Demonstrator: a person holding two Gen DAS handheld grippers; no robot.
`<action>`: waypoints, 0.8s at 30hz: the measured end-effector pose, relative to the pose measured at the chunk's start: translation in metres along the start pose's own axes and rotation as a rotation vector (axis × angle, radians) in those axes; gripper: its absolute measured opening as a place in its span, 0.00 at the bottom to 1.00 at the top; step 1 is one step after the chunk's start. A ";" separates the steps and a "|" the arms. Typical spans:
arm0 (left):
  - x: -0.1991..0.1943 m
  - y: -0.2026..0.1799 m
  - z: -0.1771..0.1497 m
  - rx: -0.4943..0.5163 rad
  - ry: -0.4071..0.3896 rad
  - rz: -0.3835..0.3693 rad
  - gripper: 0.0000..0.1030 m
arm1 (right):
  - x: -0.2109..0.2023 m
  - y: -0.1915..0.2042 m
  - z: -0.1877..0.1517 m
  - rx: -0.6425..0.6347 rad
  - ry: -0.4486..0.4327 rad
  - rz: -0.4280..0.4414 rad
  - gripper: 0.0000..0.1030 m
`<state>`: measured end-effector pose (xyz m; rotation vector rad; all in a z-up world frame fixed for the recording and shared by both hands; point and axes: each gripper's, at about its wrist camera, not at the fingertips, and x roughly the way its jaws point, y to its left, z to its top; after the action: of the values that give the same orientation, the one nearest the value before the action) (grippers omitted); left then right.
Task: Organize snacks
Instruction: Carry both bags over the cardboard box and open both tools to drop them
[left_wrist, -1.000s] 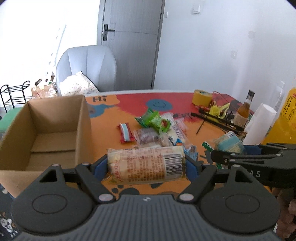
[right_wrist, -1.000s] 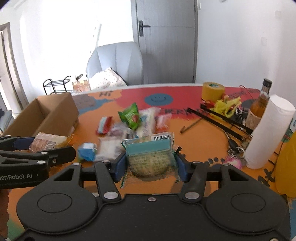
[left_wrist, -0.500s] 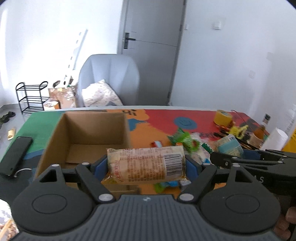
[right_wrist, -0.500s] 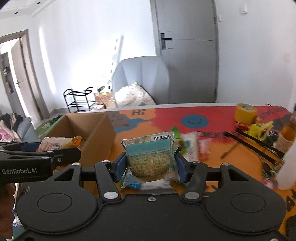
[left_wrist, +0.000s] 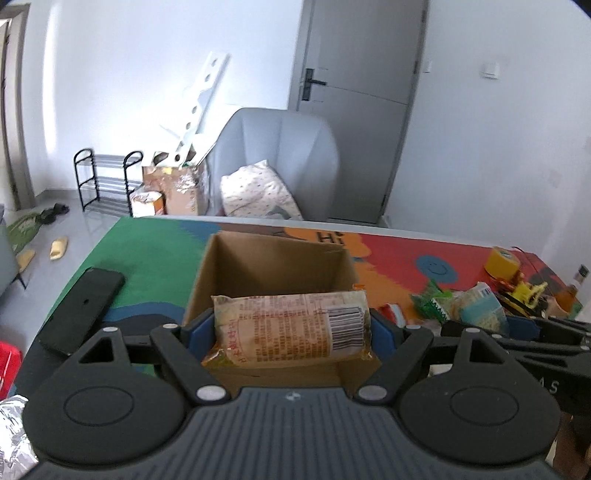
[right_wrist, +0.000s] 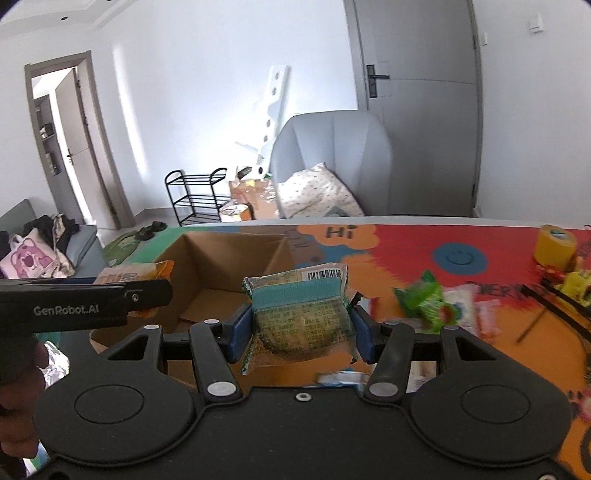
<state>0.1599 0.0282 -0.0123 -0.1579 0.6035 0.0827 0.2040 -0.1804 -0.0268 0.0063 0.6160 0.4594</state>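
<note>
I have the long snack pack (left_wrist: 291, 325) clamped in my left gripper (left_wrist: 291, 328) above the cardboard box (left_wrist: 273, 258), and the green packet (right_wrist: 301, 317) pinched in my right gripper (right_wrist: 301, 328) just right of it. If I let go of the 2 together, I reckon the green packet could clip the box wall and fall onto the table (right_wrist: 406, 240).

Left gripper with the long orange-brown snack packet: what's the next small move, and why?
Probably lower it and release. The left gripper holds the long orange-brown snack packet in front of the open cardboard box, seemingly over its near edge; nothing shows inside.
</note>
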 end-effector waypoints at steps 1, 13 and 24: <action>0.002 0.004 0.001 -0.011 0.004 0.005 0.80 | 0.002 0.003 0.002 0.000 0.002 0.008 0.52; 0.005 0.032 0.004 -0.074 0.028 0.055 0.92 | 0.031 0.031 0.007 -0.026 0.034 0.065 0.52; -0.006 0.051 -0.003 -0.106 0.034 0.076 0.92 | 0.045 0.048 0.010 -0.025 0.051 0.123 0.61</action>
<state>0.1471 0.0777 -0.0180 -0.2391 0.6396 0.1863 0.2221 -0.1168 -0.0366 0.0083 0.6622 0.5877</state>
